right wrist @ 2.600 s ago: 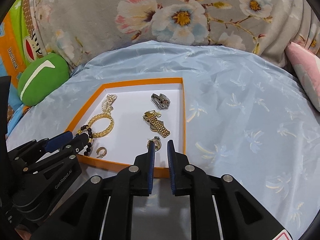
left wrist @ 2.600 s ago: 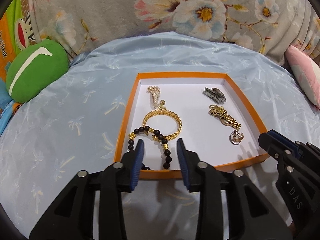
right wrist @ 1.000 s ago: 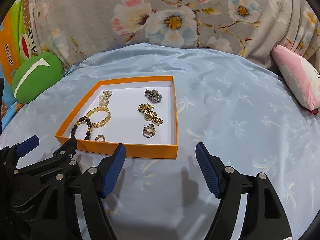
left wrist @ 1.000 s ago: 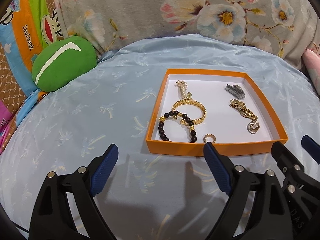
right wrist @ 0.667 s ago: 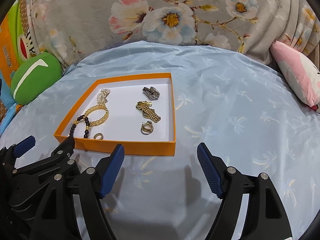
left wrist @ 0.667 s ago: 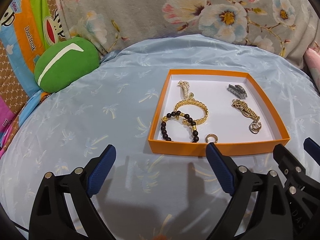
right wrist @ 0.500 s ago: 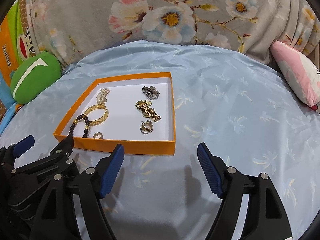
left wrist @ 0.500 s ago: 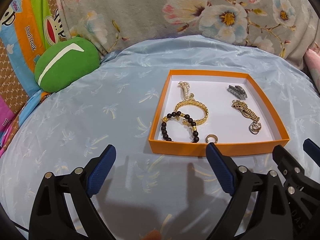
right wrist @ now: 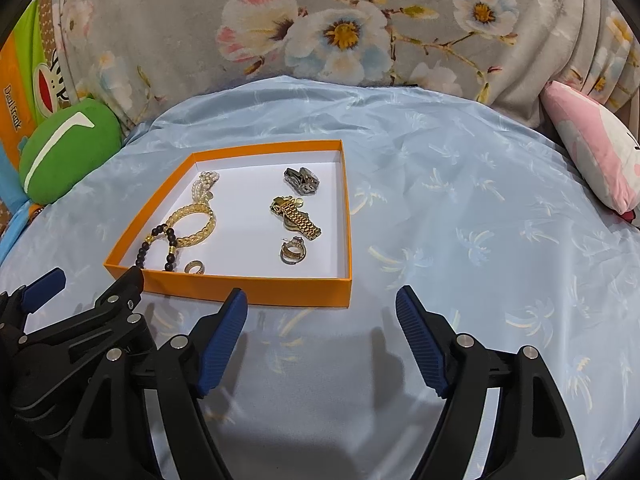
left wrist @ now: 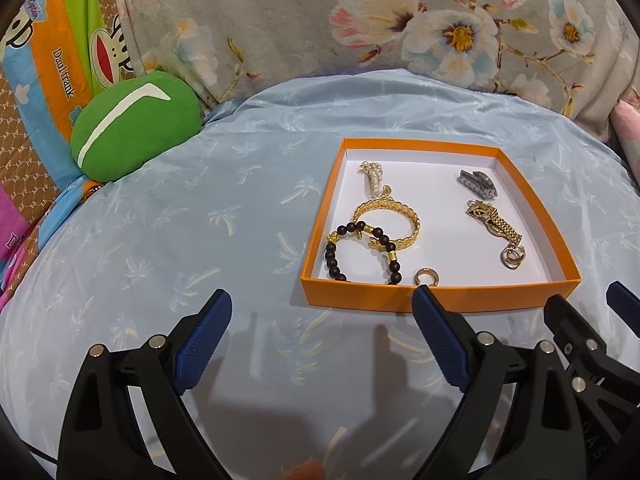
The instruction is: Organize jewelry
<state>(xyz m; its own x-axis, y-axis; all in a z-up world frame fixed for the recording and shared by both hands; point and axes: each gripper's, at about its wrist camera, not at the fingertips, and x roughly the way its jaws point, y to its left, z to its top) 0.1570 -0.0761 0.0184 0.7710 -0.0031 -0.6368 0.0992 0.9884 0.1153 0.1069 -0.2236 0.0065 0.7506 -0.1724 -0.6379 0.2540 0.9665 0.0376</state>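
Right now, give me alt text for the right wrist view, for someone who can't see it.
An orange box sits on a pale blue sheet, holding a black bead bracelet, gold bracelet, pearl piece, gold watch band, grey clasp and rings. The right tool is open and empty in front of it.

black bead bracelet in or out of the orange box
In. The black bead bracelet lies on the white floor of the shallow orange cardboard box, overlapping the gold chain bangle.

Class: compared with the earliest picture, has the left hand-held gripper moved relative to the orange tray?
Yes. The left hand-held gripper has pulled back from the orange tray, and its jaws now stand wide open.
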